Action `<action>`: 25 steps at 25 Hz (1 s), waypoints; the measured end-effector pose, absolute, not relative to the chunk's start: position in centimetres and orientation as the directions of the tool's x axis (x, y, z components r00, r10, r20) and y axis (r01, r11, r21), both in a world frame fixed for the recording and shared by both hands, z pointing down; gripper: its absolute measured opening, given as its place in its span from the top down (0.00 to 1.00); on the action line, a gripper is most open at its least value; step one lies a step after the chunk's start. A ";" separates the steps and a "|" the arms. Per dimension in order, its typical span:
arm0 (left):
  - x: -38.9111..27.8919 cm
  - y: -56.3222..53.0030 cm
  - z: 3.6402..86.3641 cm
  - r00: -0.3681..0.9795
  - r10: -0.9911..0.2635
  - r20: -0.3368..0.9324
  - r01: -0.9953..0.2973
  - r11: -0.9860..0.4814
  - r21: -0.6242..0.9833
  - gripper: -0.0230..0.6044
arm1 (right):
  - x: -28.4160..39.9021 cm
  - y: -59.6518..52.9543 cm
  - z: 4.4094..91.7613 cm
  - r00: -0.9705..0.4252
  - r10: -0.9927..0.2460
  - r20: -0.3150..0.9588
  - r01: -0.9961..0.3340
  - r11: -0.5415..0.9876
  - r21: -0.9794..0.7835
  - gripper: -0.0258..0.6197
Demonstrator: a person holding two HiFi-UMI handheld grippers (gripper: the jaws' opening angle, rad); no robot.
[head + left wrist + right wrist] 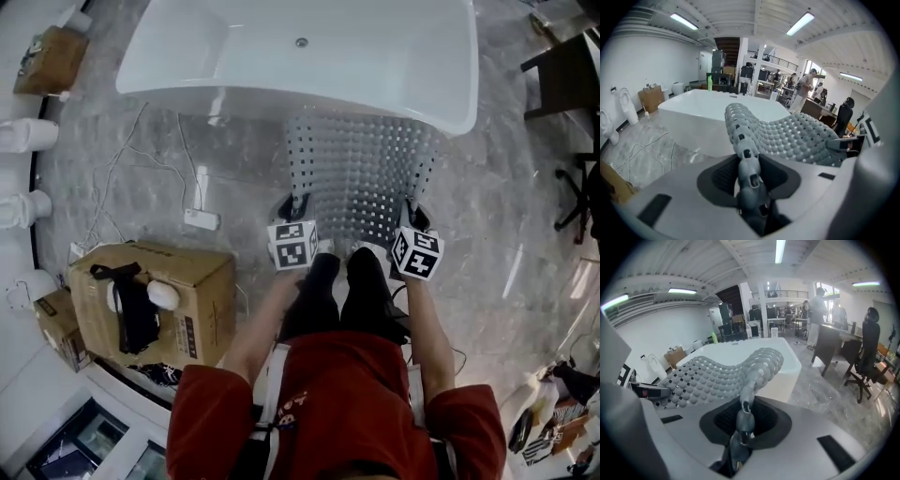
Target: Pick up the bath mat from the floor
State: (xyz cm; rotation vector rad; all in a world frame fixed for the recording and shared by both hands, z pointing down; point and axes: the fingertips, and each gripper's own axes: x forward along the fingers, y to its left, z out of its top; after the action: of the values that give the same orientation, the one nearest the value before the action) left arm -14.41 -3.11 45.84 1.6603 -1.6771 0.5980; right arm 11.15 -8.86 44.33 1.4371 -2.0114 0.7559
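My left claw (292,206) is pinched narrow on the left near corner of the bath mat (361,178). In the left gripper view the grey studded edge runs straight down into the gap between the jaws, and the pads press it from both sides. From that corner the mat arches up and over, then sags away to my right.

The mat hangs spread between my two claws, in front of my feet. Its far end reaches toward the outer wall of the white bathtub (309,56). I cannot tell whether that far edge is clear of the marble floor (511,187), because the mat itself hides it.

My right claw (412,214) is clamped tighter on the right near corner. The right gripper view shows a thin fold of the rubber edge nipped between the jaws, with the rest of the mat fanning out to my left.

The step in hand, as I judge it, is the lift. To do it well I should raise both claws together and level, so the mat stays spread and neither corner takes all the weight. I should draw it toward me, away from the tub wall, so the far end doesn't drag or catch. The rubber looks floppy and perforated, and the left corner sits thick in the jaws, so that is the grip I would watch for slipping.
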 end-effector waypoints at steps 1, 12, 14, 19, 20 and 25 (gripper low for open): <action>-14.6 -3.3 44.4 0.058 -0.685 0.726 -0.987 0.070 0.145 0.75 | 10.9 -8.9 42.8 -0.280 -0.663 0.695 -0.954 0.272 -0.125 0.88; -17.6 -4.9 31.3 0.071 -0.856 0.513 -0.991 -0.004 0.131 0.76 | 9.2 -9.1 28.7 -0.244 -0.847 0.471 -0.969 0.232 -0.084 0.88; -18.0 -5.1 29.3 0.077 -0.876 0.476 -0.992 -0.020 0.125 0.76 | 8.8 -9.0 26.7 -0.227 -0.873 0.431 -0.974 0.215 -0.077 0.88; -18.6 -5.6 24.6 0.079 -0.923 0.377 -0.994 -0.043 0.103 0.76 | 8.1 -8.8 21.9 -0.206 -0.921 0.332 -0.978 0.203 -0.045 0.88; -18.5 -5.7 23.6 0.080 -0.931 0.356 -0.994 -0.046 0.101 0.76 | 8.2 -8.8 20.8 -0.203 -0.929 0.311 -0.979 0.202 -0.036 0.88; -17.3 -5.5 18.8 0.067 -0.966 0.248 -0.995 -0.047 0.084 0.77 | 9.4 -8.8 15.6 -0.199 -0.959 0.202 -0.980 0.200 -0.018 0.88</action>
State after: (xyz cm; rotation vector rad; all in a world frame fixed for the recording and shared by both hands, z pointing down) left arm -17.34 -5.52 18.76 2.1105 -1.9911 0.1813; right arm 9.41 -8.79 15.62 1.8875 -2.3156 0.2137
